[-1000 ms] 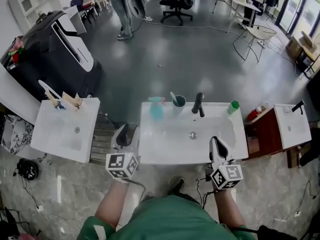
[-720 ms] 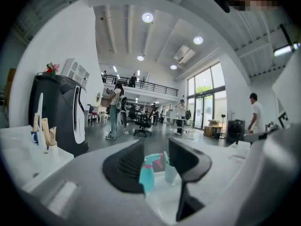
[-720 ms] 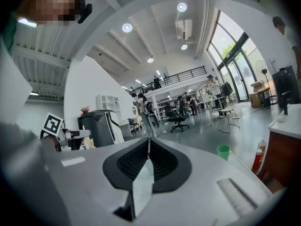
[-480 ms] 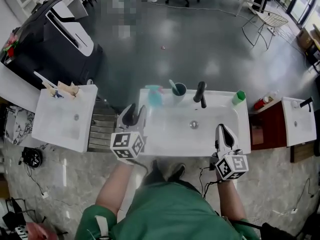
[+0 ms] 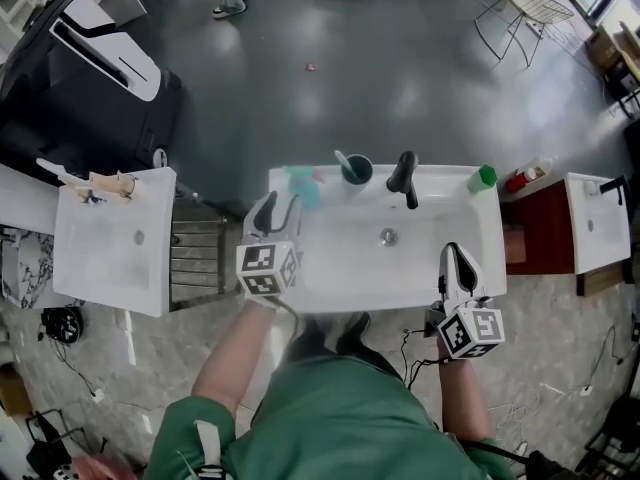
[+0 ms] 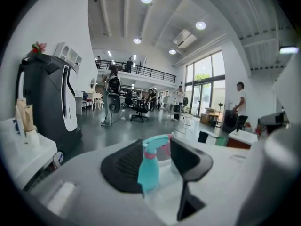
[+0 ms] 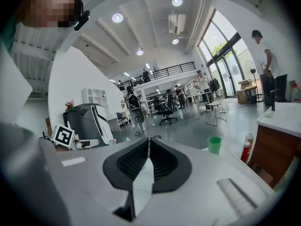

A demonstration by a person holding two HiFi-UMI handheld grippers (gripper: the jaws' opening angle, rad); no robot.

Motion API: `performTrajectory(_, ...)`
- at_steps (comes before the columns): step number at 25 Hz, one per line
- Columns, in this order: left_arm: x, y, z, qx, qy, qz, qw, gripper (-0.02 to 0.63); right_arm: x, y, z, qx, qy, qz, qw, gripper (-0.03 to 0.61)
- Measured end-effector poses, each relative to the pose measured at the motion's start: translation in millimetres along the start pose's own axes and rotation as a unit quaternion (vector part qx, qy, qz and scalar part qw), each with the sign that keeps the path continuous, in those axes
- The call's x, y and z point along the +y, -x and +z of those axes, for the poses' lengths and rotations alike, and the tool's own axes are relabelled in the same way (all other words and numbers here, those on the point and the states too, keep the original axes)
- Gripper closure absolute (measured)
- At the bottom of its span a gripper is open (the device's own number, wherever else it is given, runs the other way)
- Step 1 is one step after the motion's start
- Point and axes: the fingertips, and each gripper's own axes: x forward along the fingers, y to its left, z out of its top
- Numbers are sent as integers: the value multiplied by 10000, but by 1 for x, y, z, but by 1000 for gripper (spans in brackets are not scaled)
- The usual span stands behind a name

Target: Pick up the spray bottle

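The spray bottle (image 5: 302, 186) is teal with a pink collar and stands upright at the back left corner of the white sink (image 5: 430, 268). My left gripper (image 5: 277, 211) reaches over the sink's left edge, its tips just short of the bottle. In the left gripper view the spray bottle (image 6: 149, 166) shows in line with the gap of the left gripper (image 6: 157, 166). Its jaws have just been opening, stand apart, and no pad touches the bottle. My right gripper (image 5: 458, 266) hovers at the sink's front right edge. There the right gripper (image 7: 148, 161) is shut on nothing.
A dark cup with a toothbrush (image 5: 355, 168), a black faucet (image 5: 404, 174) and a green cup (image 5: 484, 176) line the sink's back edge. A red bottle (image 5: 516, 180) stands on a wooden cabinet (image 5: 527, 240). A second basin (image 5: 115, 243) sits left, beyond a metal rack.
My left gripper has moved forward over the sink's left edge to just short of the spray bottle, and its jaws stand wider. The right gripper has edged forward at the front right.
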Motion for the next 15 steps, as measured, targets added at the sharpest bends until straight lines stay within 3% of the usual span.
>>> performTrajectory(8, 21, -54, -43, 404, 31, -110, 9991, 411, -9, -11, -13, 198, 8, -432, 9989, 574)
performTrajectory(15, 24, -85, -59, 522, 62, -118, 9985, 402, -25, -6, -20, 268, -15, -748, 9968, 574)
